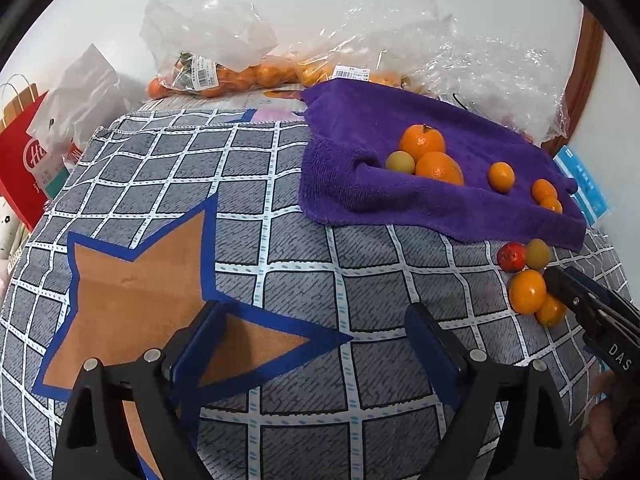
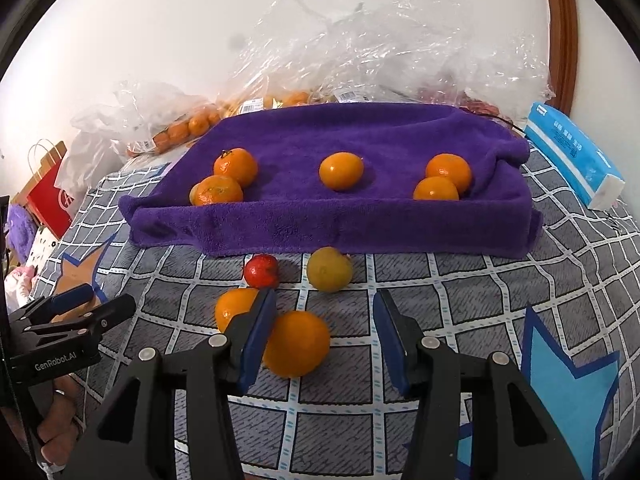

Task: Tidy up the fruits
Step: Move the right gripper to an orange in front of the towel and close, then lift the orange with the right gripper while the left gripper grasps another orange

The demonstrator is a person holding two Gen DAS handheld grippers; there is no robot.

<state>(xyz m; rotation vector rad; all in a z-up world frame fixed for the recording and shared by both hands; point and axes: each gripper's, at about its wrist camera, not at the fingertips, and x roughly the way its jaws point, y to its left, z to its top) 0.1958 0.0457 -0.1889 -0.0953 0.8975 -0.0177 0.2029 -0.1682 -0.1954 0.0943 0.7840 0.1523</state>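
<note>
A purple towel point(image 2: 320, 216) point(image 1: 360, 184) covers a tray and holds several oranges point(image 2: 341, 171) point(image 1: 422, 142) and a yellow-green fruit point(image 1: 400, 162). In front of it on the checked cloth lie a red fruit point(image 2: 261, 271) point(image 1: 511, 257), a yellow-green fruit point(image 2: 329, 269) point(image 1: 537, 254) and two oranges point(image 2: 298, 344) point(image 2: 232, 308) point(image 1: 527, 291). My right gripper point(image 2: 324, 312) is open, its left finger point(image 2: 260, 328) between the two loose oranges, the nearer orange between the jaws. My left gripper point(image 1: 316, 320) is open and empty over the orange star pattern.
Clear plastic bags of oranges point(image 1: 224, 76) point(image 2: 192, 124) lie behind the towel by the wall. A blue tissue pack point(image 2: 572, 156) lies at the right. A red paper bag point(image 1: 20, 160) stands off the left edge.
</note>
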